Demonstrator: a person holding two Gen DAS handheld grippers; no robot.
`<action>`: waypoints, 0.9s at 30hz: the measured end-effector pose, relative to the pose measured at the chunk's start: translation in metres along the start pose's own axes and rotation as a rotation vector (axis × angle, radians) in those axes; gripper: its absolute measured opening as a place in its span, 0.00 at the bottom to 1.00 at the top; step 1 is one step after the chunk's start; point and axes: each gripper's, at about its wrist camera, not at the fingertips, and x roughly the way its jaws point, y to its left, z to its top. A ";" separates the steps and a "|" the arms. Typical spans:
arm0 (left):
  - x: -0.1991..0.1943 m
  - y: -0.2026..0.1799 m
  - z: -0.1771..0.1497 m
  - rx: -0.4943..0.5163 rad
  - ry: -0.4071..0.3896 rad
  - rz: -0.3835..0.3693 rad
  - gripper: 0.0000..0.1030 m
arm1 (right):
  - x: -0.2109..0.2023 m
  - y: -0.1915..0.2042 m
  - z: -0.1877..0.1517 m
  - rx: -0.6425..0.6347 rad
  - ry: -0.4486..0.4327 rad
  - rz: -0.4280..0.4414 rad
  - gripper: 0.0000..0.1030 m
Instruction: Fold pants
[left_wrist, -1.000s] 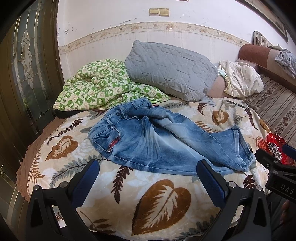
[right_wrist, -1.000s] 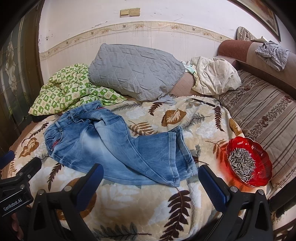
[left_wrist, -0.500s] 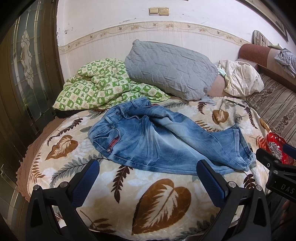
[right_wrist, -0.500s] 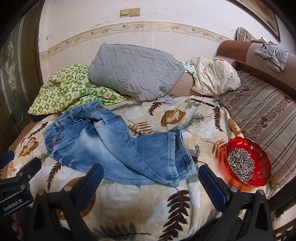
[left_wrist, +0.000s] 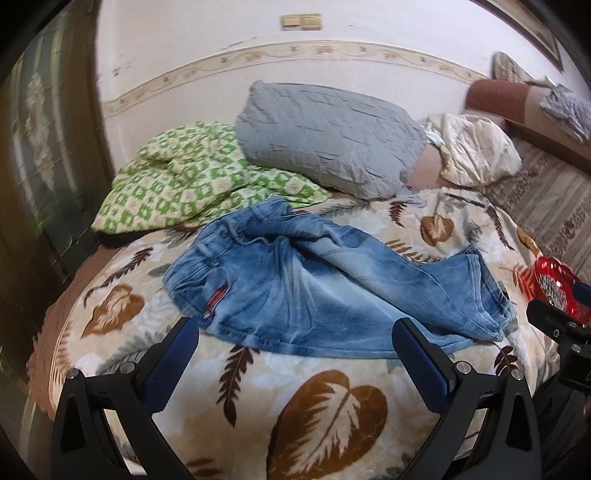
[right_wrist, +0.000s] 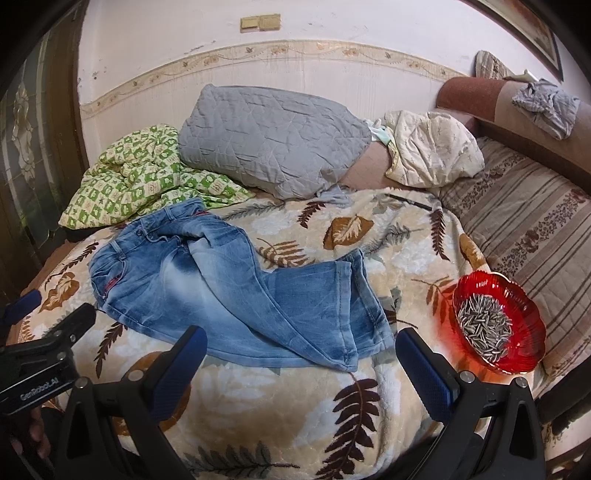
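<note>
A pair of faded blue jeans (left_wrist: 317, 291) lies on a leaf-patterned blanket (left_wrist: 332, 402), waistband to the left, legs overlapping and running right to the hems. It also shows in the right wrist view (right_wrist: 229, 295). My left gripper (left_wrist: 295, 332) is open and empty, above the blanket just in front of the jeans' near edge. My right gripper (right_wrist: 301, 343) is open and empty, hovering in front of the leg hems (right_wrist: 354, 325). Neither touches the jeans.
A red bowl of sunflower seeds (right_wrist: 498, 325) sits at the blanket's right edge, close to the hems. A green checked quilt (right_wrist: 140, 184), a grey pillow (right_wrist: 269, 136) and a cream bundle (right_wrist: 432, 151) lie behind. A striped cushion (right_wrist: 535, 236) is at right.
Both grippers have moved a little closer to the bed and the left view has swung slightly left. The jeans have not moved. Both stay open.
</note>
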 end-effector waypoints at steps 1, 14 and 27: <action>0.003 -0.001 0.003 0.021 -0.005 -0.027 1.00 | 0.003 -0.002 0.000 0.001 0.015 0.000 1.00; 0.137 -0.071 0.047 0.246 0.324 -0.378 1.00 | 0.057 -0.069 -0.013 0.097 0.137 0.184 1.00; 0.208 -0.112 0.074 0.017 0.594 -0.352 0.72 | 0.060 -0.063 -0.030 -0.014 0.115 0.199 1.00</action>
